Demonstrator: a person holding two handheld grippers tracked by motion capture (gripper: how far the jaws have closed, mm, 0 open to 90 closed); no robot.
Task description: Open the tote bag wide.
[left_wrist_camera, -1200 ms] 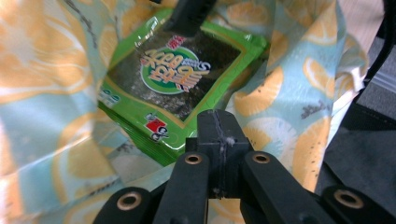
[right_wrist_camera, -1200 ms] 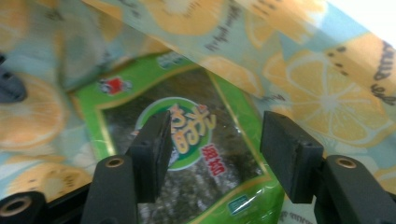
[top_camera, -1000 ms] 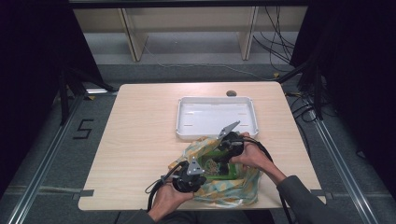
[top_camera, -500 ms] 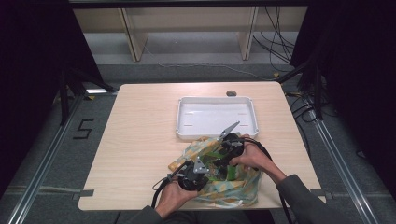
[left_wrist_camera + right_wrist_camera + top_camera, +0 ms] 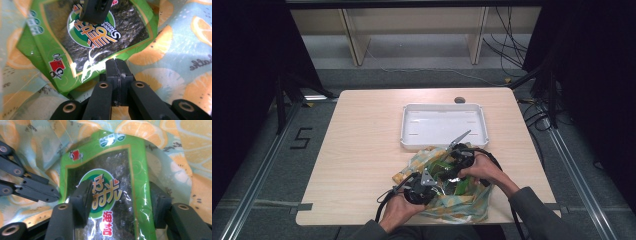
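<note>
A person works at the near table edge: the left gripper, jaws shut on the rim of a crinkly orange-slice-print plastic bag, steadies it while the right gripper, jaws just narrowing, straddles a glossy green seaweed packet inside that bag. Next, likely: grip, then lift toward the white rectangular plastic tray beyond the bag.

A glossy green plastic-film seaweed snack packet catches bright glints of light; its clear window shows dark, rough, flaky seaweed. It lies on a thin, crinkled plastic bag printed with orange slices, semi-sheer and softly shiny. The left gripper and the right gripper have matt black plastic jaws with small brass-coloured metal rivets. The tray is smooth white plastic. The table is pale, matt wood-grain laminate.
</note>
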